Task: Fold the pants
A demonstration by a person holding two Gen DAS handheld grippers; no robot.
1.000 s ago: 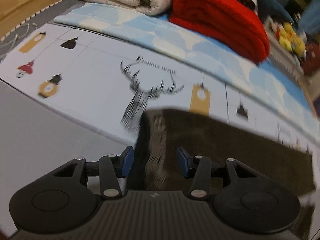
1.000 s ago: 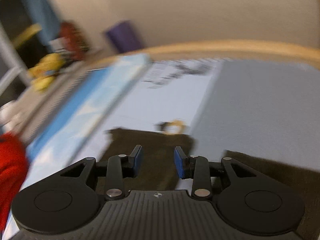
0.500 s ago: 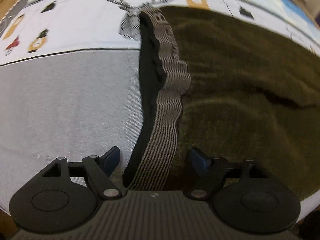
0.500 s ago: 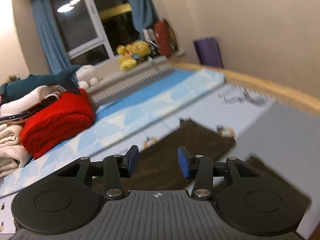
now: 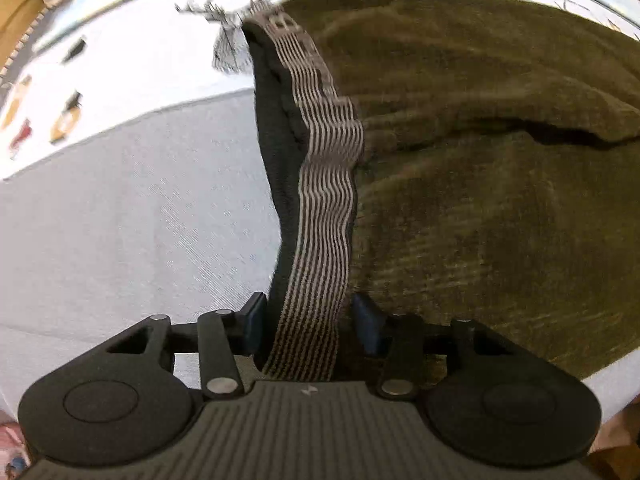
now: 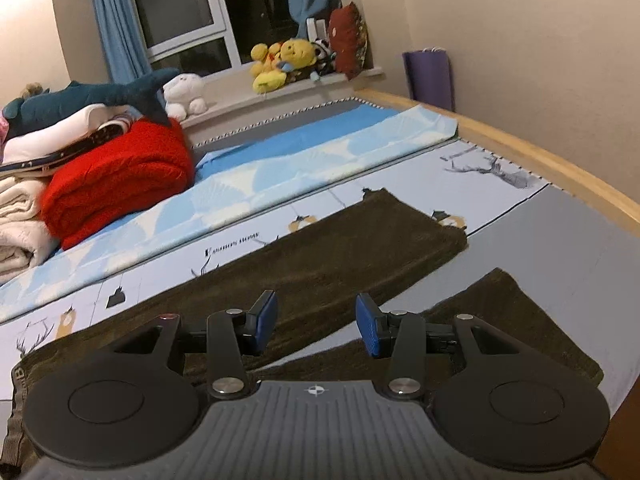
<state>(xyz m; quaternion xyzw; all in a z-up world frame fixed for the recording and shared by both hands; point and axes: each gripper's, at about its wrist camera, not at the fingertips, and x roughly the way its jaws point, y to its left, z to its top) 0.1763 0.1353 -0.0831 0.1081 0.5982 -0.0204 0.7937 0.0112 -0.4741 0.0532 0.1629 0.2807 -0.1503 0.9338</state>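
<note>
Over on the left, the left gripper is pointing steeply down at the striped waistband. Its jaws have just been closing, with the band standing between them, though a sliver of gap is showing at the right-side pad, so it isn't clamping yet. The olive pants are lying flat on the bed sheet, their long axis running rightward from that band. The right gripper is hovering released and empty above the two legs, nearer the cuffs.
</note>
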